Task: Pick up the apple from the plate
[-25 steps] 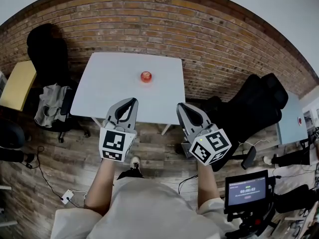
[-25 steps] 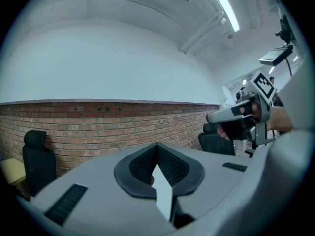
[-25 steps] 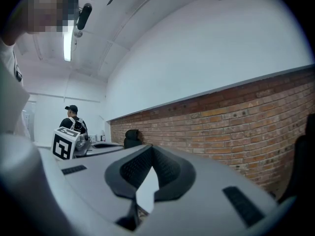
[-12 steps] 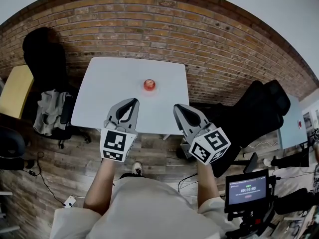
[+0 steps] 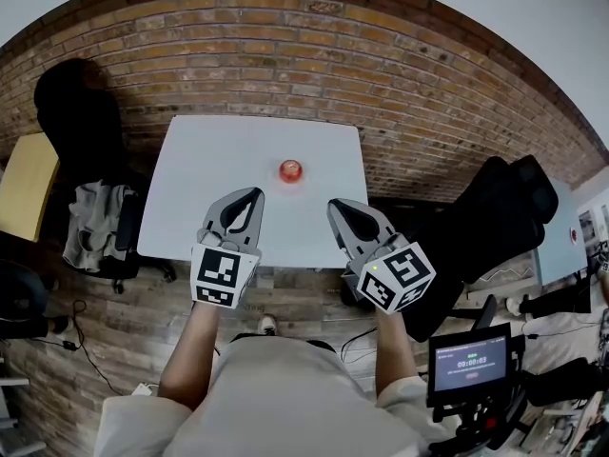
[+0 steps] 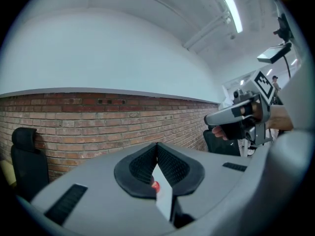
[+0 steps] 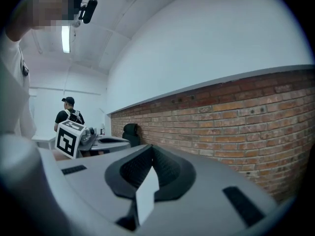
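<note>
At the near edge of a white rectangular desk [image 5: 219, 150], the left claw [image 5: 253, 194] and right claw [image 5: 336, 206] both hung empty with jaws pressed together. The small red round apple [image 5: 290, 170] sat near the desk's middle, well apart from both. No plate could be made out beneath it. The pick-up looked not yet begun: approach, opening and grasp all remained. The near-round apple showed no clear long axis, and its stem direction was too small to tell.
</note>
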The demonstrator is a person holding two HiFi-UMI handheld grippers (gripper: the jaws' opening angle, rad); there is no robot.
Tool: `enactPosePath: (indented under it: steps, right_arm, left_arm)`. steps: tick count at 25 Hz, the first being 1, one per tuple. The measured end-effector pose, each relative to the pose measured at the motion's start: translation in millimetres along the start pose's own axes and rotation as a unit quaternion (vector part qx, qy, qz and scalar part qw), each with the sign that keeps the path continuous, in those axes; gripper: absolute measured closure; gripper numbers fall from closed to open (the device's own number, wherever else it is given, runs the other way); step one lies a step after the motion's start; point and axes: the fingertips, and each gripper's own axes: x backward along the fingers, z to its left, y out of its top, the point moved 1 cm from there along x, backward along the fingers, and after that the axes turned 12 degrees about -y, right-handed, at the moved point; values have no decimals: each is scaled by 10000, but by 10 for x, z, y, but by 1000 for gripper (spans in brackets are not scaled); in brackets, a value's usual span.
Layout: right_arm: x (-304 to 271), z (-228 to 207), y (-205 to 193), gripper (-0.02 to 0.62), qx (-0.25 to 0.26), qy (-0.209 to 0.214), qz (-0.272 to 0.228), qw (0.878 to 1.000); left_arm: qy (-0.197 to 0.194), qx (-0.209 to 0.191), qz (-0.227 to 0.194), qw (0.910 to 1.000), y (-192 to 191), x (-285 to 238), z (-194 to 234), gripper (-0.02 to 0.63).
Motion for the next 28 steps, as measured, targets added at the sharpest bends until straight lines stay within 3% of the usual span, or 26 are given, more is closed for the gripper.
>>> enactPosePath:
  steps: [18, 28]
  right_arm:
    - [-278, -139, -110, 592, -56, -320, 110, 9994]
    - [-620, -220, -314, 579, 60, -194, 381, 9991]
  left_arm:
    - [-128, 121, 50, 9998, -131, -109, 245, 600]
    - [-76, 146, 243, 9996, -282, -249, 390, 600]
